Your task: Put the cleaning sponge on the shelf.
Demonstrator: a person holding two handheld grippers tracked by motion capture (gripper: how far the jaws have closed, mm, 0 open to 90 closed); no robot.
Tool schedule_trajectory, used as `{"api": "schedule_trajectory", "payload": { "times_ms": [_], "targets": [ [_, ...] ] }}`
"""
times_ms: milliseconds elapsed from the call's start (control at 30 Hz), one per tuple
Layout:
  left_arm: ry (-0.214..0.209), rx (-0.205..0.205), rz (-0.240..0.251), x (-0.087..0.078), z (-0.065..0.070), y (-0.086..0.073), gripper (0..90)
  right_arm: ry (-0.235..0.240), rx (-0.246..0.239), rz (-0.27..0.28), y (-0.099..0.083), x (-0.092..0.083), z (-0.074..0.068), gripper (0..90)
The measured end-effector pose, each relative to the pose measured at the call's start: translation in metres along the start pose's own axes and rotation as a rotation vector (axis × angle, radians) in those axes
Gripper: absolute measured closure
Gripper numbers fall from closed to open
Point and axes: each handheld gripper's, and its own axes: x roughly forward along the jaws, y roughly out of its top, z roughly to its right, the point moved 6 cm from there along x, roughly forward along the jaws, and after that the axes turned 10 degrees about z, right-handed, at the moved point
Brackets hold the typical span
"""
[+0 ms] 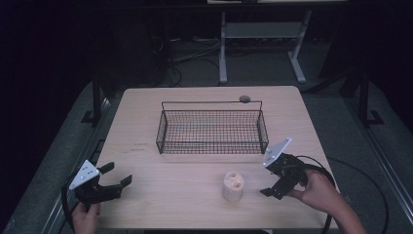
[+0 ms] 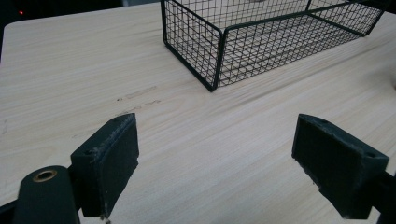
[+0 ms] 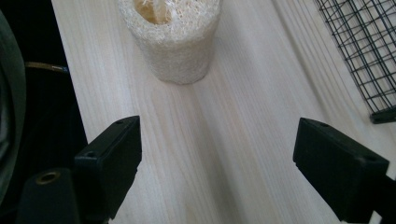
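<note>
Loofah (image 1: 233,185) stands upright at lower centre of the tabletop (image 1: 146,195), right tongs (image 1: 274,183) gaping just beside it; left tongs (image 1: 118,174) likewise agape, lower left.

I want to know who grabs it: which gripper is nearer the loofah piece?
Right. The right gripper sits open just to the right of the loofah piece, not touching it; the left gripper is open far off near the table's left edge.
</note>
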Motion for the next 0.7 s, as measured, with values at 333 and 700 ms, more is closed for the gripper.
{"api": "schedule_trajectory", "payload": {
  "times_ms": [333,700],
  "targets": [
    [0.001,-0.001,0.003,0.000,0.000,0.000,14.0,0.018,-0.015,-0.008,0.009,0.005,-0.004,14.9],
    [0.002,-0.001,0.003,0.000,-0.001,0.000,13.9,0.036,-0.025,-0.017,0.015,0.011,-0.007,14.9]
  ]
}}
